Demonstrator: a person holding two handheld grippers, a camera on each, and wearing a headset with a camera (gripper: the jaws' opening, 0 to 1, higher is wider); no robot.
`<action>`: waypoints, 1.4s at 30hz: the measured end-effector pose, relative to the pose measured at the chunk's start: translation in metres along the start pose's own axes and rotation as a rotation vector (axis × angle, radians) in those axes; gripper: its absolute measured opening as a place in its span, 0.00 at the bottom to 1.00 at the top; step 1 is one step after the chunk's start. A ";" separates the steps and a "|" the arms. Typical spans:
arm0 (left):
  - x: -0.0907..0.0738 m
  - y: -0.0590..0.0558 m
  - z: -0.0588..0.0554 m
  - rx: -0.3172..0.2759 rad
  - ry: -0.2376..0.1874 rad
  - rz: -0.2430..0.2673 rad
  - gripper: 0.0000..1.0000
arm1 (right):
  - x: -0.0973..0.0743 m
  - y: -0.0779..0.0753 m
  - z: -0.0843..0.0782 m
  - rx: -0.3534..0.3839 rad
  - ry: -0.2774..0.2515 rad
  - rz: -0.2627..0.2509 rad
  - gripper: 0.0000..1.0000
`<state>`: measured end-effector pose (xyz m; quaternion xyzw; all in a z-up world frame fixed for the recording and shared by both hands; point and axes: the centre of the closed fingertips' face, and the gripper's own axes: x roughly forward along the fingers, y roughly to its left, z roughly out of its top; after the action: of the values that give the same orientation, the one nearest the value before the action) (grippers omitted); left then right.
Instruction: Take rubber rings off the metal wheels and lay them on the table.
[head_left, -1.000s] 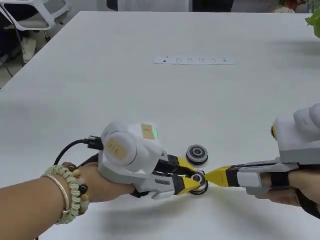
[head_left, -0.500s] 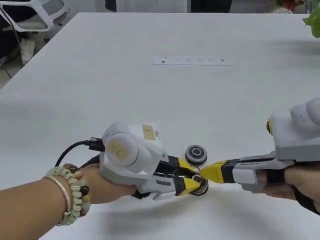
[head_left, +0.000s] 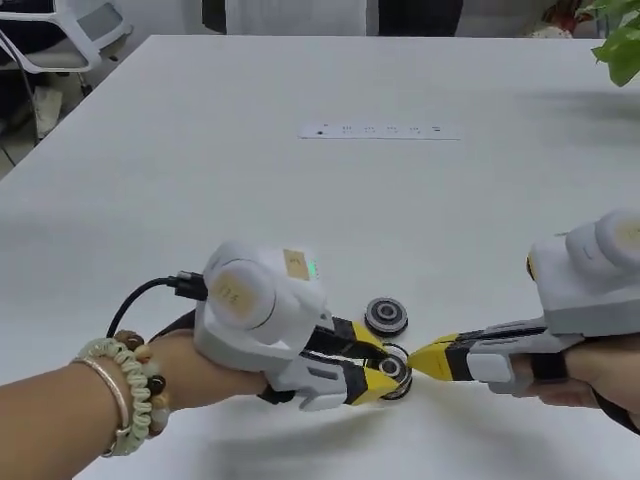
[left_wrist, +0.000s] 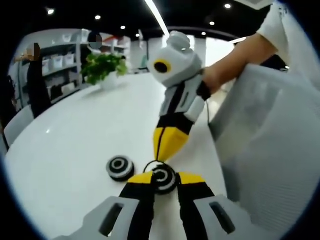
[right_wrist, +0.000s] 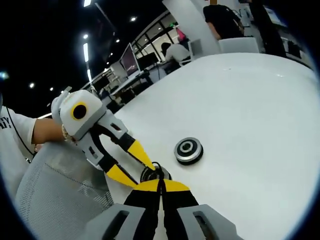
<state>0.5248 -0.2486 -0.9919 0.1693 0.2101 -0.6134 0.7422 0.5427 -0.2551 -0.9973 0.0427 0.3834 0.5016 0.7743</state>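
One metal wheel (left_wrist: 164, 178) is clamped between the jaws of the left gripper (head_left: 378, 365), down at the white table (head_left: 300, 200). The jaws of the right gripper (right_wrist: 160, 184) are pressed together at its rim, and a thin black loop of the rubber ring (right_wrist: 156, 169) is pinched at their tips. A second wheel (head_left: 386, 314), ring fitted, is seen lying just beside.

The left gripper (head_left: 389, 370) holds its fingers (head_left: 364, 384) clamped, and the right gripper (head_left: 418, 361), fingers (head_left: 438, 358) pressed together, meets their tips.
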 end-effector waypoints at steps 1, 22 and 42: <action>-0.002 -0.002 0.002 0.008 0.000 -0.007 0.20 | -0.002 0.000 0.002 -0.004 0.002 -0.003 0.00; -0.061 -0.027 0.027 0.123 0.059 -0.076 0.51 | -0.031 0.021 0.015 -0.030 -0.003 -0.007 0.00; -0.150 -0.005 0.000 -0.064 -0.061 0.290 0.79 | -0.059 0.052 0.031 -0.058 -0.024 0.019 0.00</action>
<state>0.4957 -0.1235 -0.9142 0.1555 0.1801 -0.4978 0.8340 0.5113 -0.2674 -0.9197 0.0299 0.3588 0.5191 0.7752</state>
